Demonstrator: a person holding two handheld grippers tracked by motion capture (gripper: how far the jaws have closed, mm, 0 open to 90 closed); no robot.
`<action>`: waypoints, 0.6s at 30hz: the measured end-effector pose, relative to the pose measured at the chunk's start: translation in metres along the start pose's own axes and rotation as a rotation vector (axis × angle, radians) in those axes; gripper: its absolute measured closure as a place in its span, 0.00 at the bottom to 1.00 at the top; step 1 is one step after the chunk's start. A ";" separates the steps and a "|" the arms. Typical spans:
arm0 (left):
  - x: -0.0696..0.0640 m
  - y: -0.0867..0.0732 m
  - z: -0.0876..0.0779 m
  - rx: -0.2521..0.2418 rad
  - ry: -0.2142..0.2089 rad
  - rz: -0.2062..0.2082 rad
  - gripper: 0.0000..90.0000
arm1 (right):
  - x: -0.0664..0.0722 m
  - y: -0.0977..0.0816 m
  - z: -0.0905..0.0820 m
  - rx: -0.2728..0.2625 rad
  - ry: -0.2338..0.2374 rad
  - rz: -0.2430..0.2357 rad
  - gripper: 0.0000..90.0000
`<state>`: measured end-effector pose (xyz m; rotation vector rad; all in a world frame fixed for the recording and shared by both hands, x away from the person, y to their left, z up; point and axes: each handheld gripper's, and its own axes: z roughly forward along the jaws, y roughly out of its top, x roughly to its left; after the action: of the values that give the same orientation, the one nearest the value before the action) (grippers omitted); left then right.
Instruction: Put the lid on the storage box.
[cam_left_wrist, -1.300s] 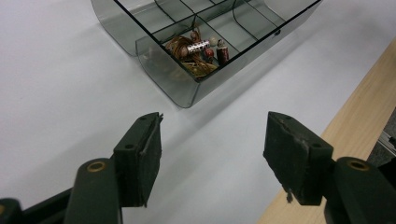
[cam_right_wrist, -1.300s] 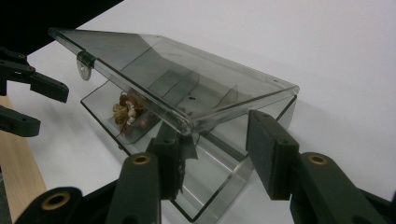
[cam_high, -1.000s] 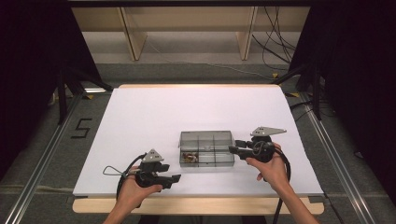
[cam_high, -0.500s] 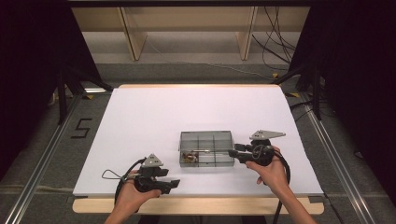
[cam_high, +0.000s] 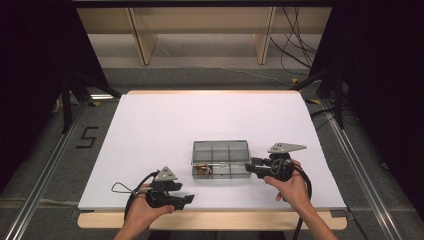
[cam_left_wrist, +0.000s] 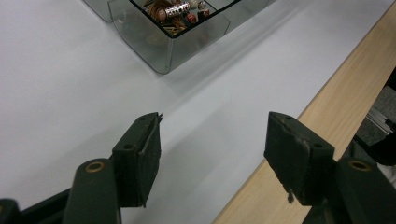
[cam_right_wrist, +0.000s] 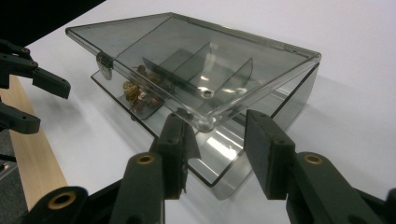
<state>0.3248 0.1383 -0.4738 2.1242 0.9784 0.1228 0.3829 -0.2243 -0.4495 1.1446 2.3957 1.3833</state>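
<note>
A clear grey compartment box (cam_high: 221, 159) sits on the white table; its front-left cell holds small brown, red and silver pieces (cam_left_wrist: 175, 9). In the right gripper view its lid (cam_right_wrist: 187, 56) stands raised at the near side, hinged at the left. My right gripper (cam_right_wrist: 218, 119) is at the box's right end, where its jaws have just been closing with the lid's near corner between them; the pads are apart from each other and grip nothing. My left gripper (cam_left_wrist: 215, 121) hovers open and empty over the table near the front edge, left of the box (cam_left_wrist: 163, 37).
The table's wooden front edge (cam_high: 210, 220) runs just under both hands. White table surface (cam_high: 200, 120) stretches behind the box. Pale shelving (cam_high: 200, 30) stands beyond the table, and metal rails (cam_high: 45, 175) and a floor mark "5" (cam_high: 86, 137) lie to the left.
The right gripper has edged slightly toward the near edge of the table. The left gripper and the box stay where they were.
</note>
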 end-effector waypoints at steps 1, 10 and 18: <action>0.000 0.000 0.000 0.001 0.000 0.001 0.40 | 0.002 -0.001 0.000 0.012 0.010 0.034 0.68; 0.001 0.000 0.000 0.002 -0.001 0.002 0.40 | 0.004 -0.005 0.000 0.015 0.029 0.013 0.73; 0.004 -0.001 0.000 -0.002 -0.002 -0.005 0.40 | 0.005 -0.011 -0.001 0.016 0.042 0.019 0.73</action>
<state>0.3267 0.1411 -0.4752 2.1194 0.9819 0.1193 0.3733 -0.2246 -0.4562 1.1572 2.4348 1.4100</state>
